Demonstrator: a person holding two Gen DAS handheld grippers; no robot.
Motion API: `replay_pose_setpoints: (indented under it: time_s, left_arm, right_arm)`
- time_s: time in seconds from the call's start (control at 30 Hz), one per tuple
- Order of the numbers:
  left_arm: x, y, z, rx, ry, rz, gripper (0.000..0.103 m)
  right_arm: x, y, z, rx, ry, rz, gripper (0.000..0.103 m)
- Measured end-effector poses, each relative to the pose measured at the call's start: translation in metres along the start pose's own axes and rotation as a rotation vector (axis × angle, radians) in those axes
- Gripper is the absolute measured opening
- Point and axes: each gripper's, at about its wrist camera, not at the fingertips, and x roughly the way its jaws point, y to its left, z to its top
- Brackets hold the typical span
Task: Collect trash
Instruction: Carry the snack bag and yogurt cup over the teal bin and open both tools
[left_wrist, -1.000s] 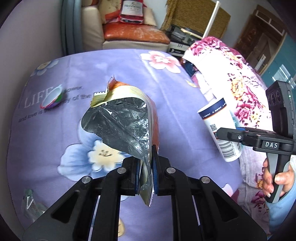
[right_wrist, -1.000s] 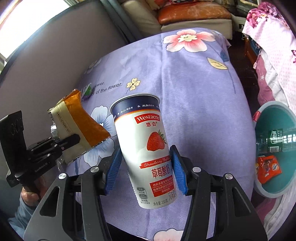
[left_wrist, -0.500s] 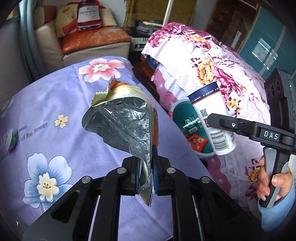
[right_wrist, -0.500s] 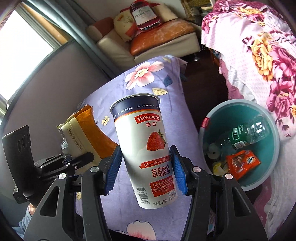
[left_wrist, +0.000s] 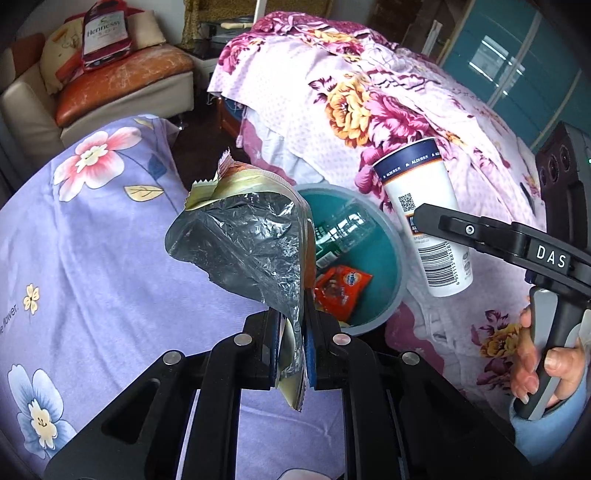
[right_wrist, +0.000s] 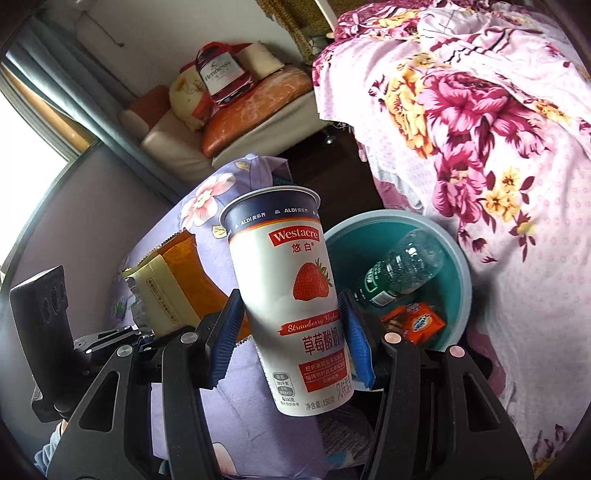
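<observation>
**Both loads held beside the teal bin**

Left hand-held gripper (left_wrist: 291, 349): clamped tight on the lower edge of an opened snack bag (left_wrist: 243, 251) (silver lining facing the left wrist camera, orange and cream print on the outside), bag standing up from the fingers, in front of the near rim of the teal bin (left_wrist: 400, 254).

Right hand-held gripper (right_wrist: 291, 338): closed around a strawberry yogurt cup (right_wrist: 291, 295), blue pads (right_wrist: 225, 336) pressed to its sides, cup upright with a slight lean, open mouth up; raised beside the bin and near its rim.

In the bin, on the floor between the purple flowered bedspread (left_wrist: 92, 240) and the pink flowered cloth (left_wrist: 369, 103): a clear plastic bottle (right_wrist: 400, 271) lying on its side, an orange wrapper (left_wrist: 341, 286) next to it.
</observation>
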Motion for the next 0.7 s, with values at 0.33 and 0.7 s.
replay_pose_setpoints:
  time_s: [0.33,0.7]
  left_arm:
    - [0.051,-0.026,0.02,0.019,0.067,-0.046,0.012]
    - [0.064,-0.033,0.028,0.031,0.046,-0.035,0.085]
  right_arm:
    - [-0.001,-0.048,0.01,0.068,0.002,-0.059,0.05]
    - [0.001,-0.07,0.015,0.102,0.003,-0.098,0.05]
